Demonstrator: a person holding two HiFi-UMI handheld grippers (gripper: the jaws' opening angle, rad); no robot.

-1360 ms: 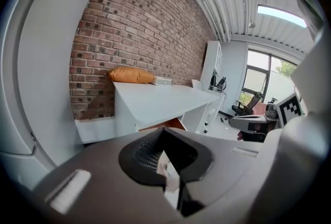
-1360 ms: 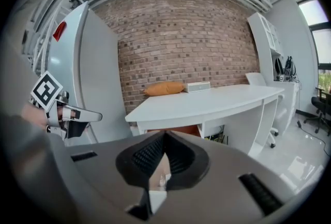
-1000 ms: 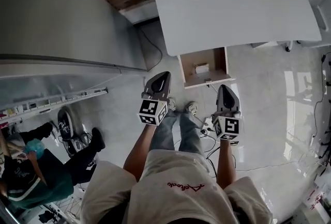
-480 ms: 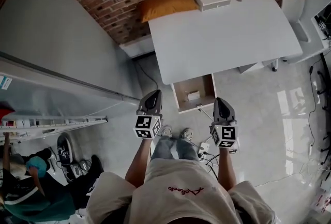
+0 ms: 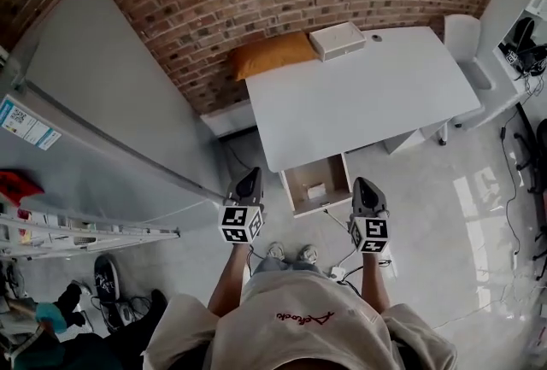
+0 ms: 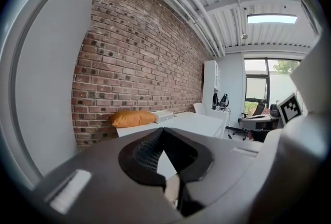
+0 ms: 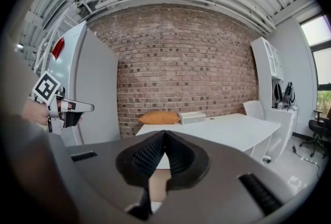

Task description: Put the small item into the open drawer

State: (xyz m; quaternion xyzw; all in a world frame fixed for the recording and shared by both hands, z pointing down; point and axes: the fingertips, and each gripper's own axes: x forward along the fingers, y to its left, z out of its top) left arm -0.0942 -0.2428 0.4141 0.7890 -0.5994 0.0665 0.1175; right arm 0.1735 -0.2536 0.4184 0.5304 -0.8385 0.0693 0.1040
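An open drawer (image 5: 317, 184) sticks out from under the front of the white desk (image 5: 367, 95). A small white item (image 5: 315, 190) lies inside it. My left gripper (image 5: 249, 178) hovers just left of the drawer, and my right gripper (image 5: 366, 185) just right of it, both above the floor. Neither touches the drawer. In the left gripper view the left gripper (image 6: 162, 130) is shut with nothing between its pads. The right gripper (image 7: 164, 133) is likewise shut and empty, pointing toward the desk (image 7: 227, 130).
An orange cushion (image 5: 272, 55) and a flat white box (image 5: 337, 40) lie at the desk's far edge by the brick wall. A tall grey cabinet (image 5: 111, 129) stands at the left. A white chair (image 5: 462, 41) is at the right. Cables (image 5: 344, 271) lie by my feet.
The head view has lifted and pulled back: desk, drawer and grippers look smaller and lower in frame. Both grippers stay shut beside the drawer; the item stays in it.
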